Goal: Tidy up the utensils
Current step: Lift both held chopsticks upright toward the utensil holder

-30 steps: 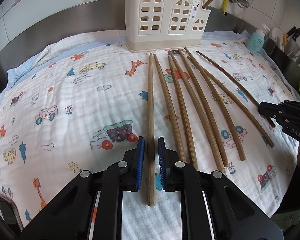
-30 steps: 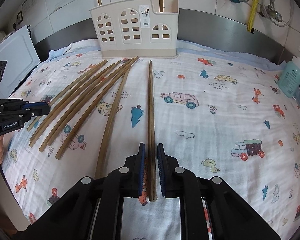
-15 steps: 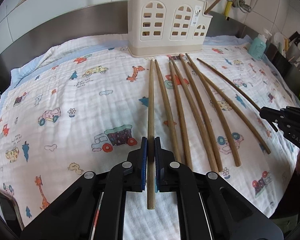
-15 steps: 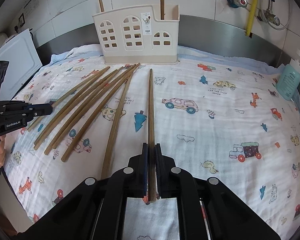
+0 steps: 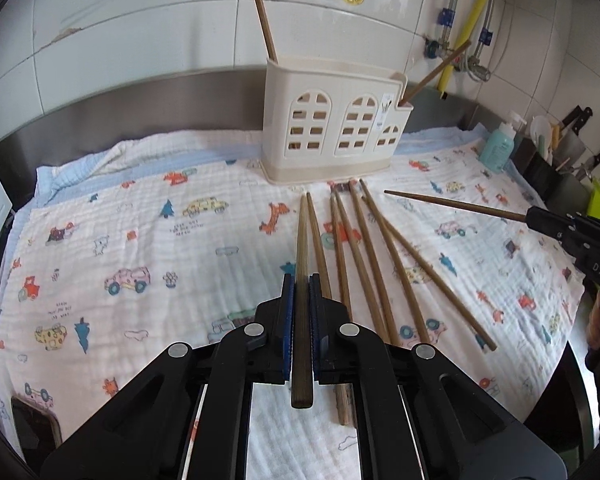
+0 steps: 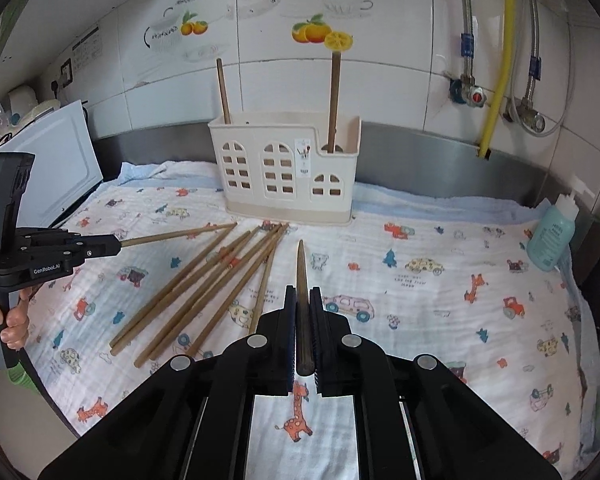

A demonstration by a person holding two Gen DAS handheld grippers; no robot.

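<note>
**Chopsticks and holder: two sticks in hand, six loose, two stowed**

Item 1. Left-held chopstick (image 5: 302, 280): wooden, clamped between the blue pads of the left gripper (image 5: 300, 292), fingers narrowed tight on it. The butt end juts back past the pads; the thin tip points toward the holder and hangs clear of the cloth.

Item 2. Right-held chopstick (image 6: 302, 300): wooden, darker, pinched between the fingers of the right gripper (image 6: 303, 300), which are closed on its thick end. The tip points at the holder, raised off the cloth.

Item 3. Loose chopsticks (image 6: 204, 292): six, lying fanned on the cloth between the two grippers, tips gathered near the foot of the holder, butts spread toward the front edge.

Item 4. Utensil holder (image 6: 284, 172): cream plastic, arched window cut-outs, standing upright at the back of the bench against the steel splashback. Contents: one chopstick (image 6: 223, 92) leaning in the tall left section; one chopstick (image 6: 333, 100) in the low right section.

Item 5. Cloth (image 6: 440, 300): white, printed with cars, giraffes and trees, covering the bench.

Item 6. Teal soap bottle (image 6: 552, 236): at the right edge of the cloth, well apart from the chopsticks.
</note>
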